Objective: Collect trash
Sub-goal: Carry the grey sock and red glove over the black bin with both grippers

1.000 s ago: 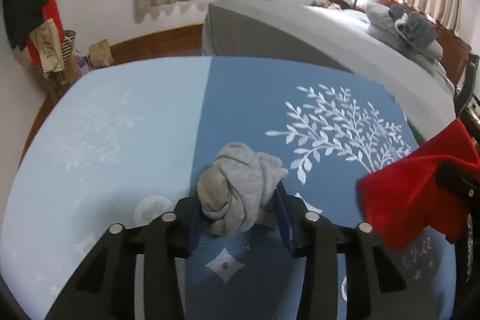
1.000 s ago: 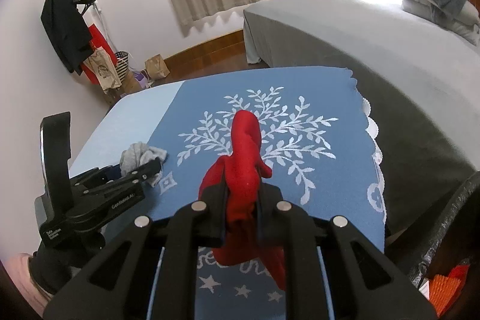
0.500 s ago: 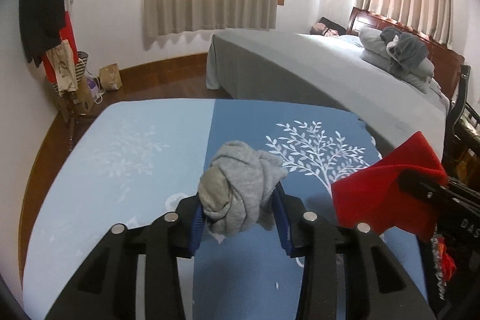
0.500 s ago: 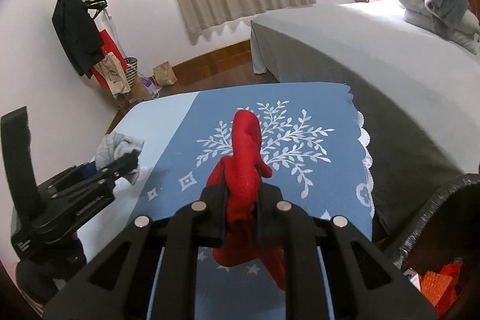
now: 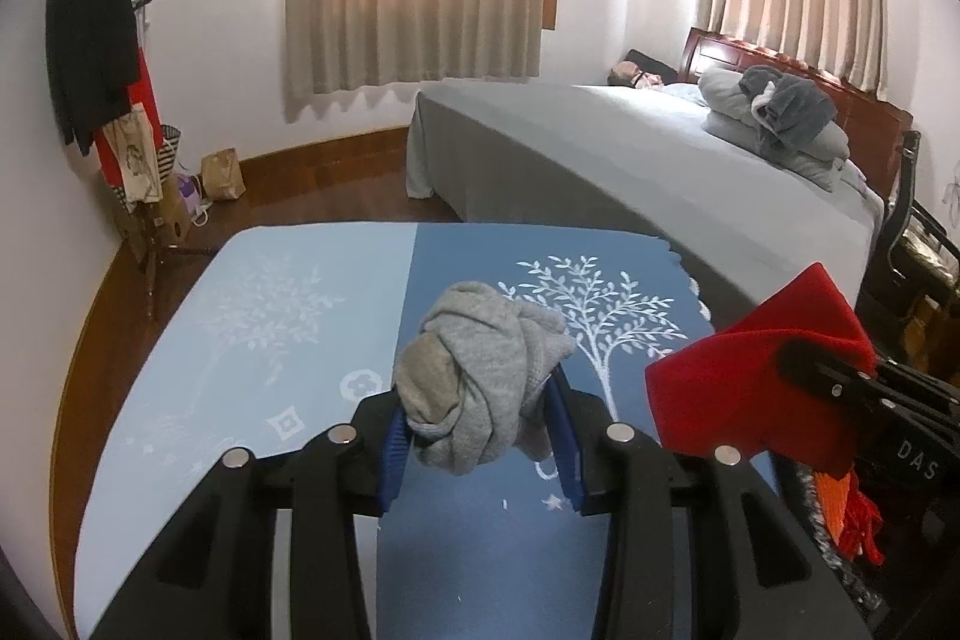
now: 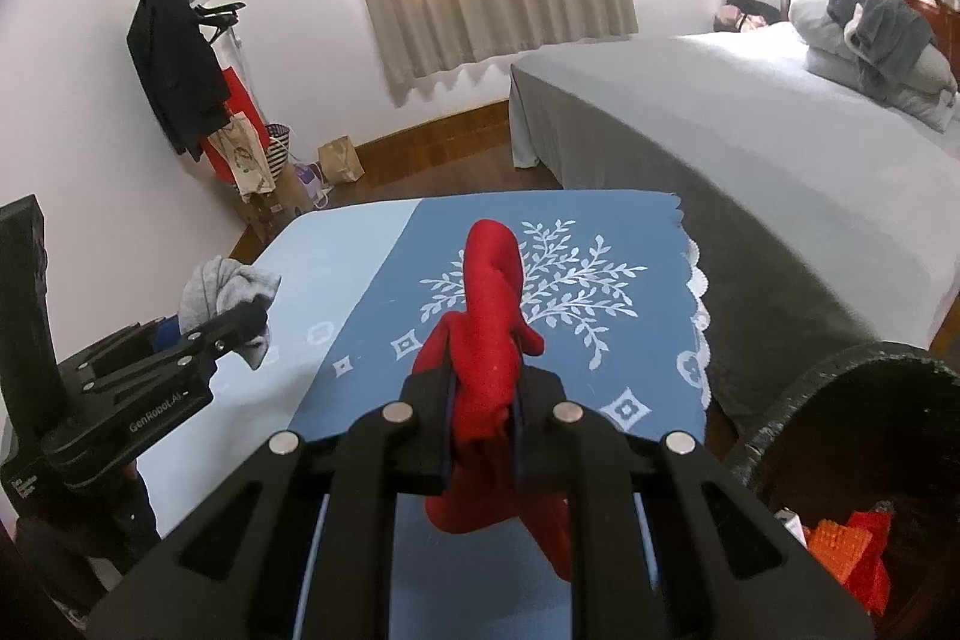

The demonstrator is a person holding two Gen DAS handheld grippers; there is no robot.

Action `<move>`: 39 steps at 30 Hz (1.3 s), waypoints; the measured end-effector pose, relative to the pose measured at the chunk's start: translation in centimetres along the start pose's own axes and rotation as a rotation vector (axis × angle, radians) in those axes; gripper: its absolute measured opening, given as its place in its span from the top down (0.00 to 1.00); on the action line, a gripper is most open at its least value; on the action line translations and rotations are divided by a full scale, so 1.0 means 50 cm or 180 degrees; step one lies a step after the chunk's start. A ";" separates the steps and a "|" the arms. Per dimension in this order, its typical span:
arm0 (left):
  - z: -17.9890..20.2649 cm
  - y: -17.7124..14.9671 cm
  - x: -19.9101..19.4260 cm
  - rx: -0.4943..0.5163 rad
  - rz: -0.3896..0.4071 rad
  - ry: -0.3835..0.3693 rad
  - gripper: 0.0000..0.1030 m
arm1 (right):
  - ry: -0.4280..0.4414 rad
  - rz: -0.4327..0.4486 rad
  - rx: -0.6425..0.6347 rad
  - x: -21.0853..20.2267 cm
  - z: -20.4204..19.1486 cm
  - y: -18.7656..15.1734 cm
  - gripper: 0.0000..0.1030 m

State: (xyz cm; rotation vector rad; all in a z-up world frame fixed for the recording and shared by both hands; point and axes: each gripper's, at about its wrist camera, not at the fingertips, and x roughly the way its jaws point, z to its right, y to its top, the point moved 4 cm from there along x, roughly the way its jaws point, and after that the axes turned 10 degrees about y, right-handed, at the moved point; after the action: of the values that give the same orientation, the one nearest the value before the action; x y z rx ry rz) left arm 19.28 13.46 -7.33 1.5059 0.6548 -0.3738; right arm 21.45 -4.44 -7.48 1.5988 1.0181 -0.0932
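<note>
Carrying both loads clear of the blue tablecloth [image 6: 648, 232], my left gripper [image 5: 480, 430] pinches the balled grey sock [image 5: 480, 376], my right gripper [image 6: 483, 394] clamps the red cloth [image 6: 489, 316]; I aim for the black bin [image 6: 840, 370] at my right, releasing only once over its mouth.

bin [image 6: 780, 412] cut off, contents half hidden

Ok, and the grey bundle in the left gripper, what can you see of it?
The grey bundle looks like soft knit fabric, maybe a sock, twisted into a knotted ball with a darker, brownish patch on one fold. It is clamped between the blue pads of the left gripper and held above the blue tablecloth, not resting on it. In the right wrist view a loose end hangs below the fingers.
</note>
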 end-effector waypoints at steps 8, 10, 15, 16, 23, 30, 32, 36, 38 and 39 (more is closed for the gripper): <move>0.021 -0.004 -0.067 0.0060 0.0128 -0.0065 0.61 | -0.0025 0.0068 -0.0053 -0.073 -0.018 -0.017 0.87; 0.028 -0.004 -0.083 0.0082 0.0156 -0.0087 0.61 | -0.0032 0.0082 -0.0062 -0.088 -0.021 -0.020 0.87; 0.041 -0.006 -0.110 0.0105 0.0192 -0.0134 0.61 | -0.0067 0.0129 -0.0075 -0.127 -0.025 -0.029 0.87; 0.046 -0.007 -0.116 0.0119 0.0206 -0.0148 0.61 | -0.0076 0.0146 -0.0075 -0.136 -0.025 -0.030 0.87; 0.070 -0.016 -0.154 0.0207 0.0271 -0.0249 0.61 | -0.0139 0.0215 -0.0054 -0.186 -0.010 -0.043 0.87; 0.112 -0.018 -0.178 0.0290 0.0313 -0.0372 0.61 | -0.0243 0.0295 -0.0008 -0.231 0.006 -0.057 0.87; 0.123 -0.018 -0.184 0.0318 0.0329 -0.0408 0.61 | -0.0271 0.0317 0.0015 -0.242 0.013 -0.059 0.87; 0.146 -0.017 -0.193 0.0364 0.0348 -0.0468 0.61 | -0.0336 0.0373 0.0061 -0.266 0.032 -0.066 0.87; 0.157 -0.017 -0.197 0.0380 0.0356 -0.0489 0.61 | -0.0362 0.0392 0.0079 -0.272 0.033 -0.069 0.87; 0.162 -0.017 -0.198 0.0393 0.0362 -0.0500 0.61 | -0.0378 0.0404 0.0093 -0.277 0.037 -0.071 0.87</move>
State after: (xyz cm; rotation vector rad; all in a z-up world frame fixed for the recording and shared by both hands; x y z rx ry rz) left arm 12.40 3.76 -2.47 1.6048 0.4265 -0.4468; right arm 11.47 -13.82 -2.96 1.6604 0.8252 -0.1156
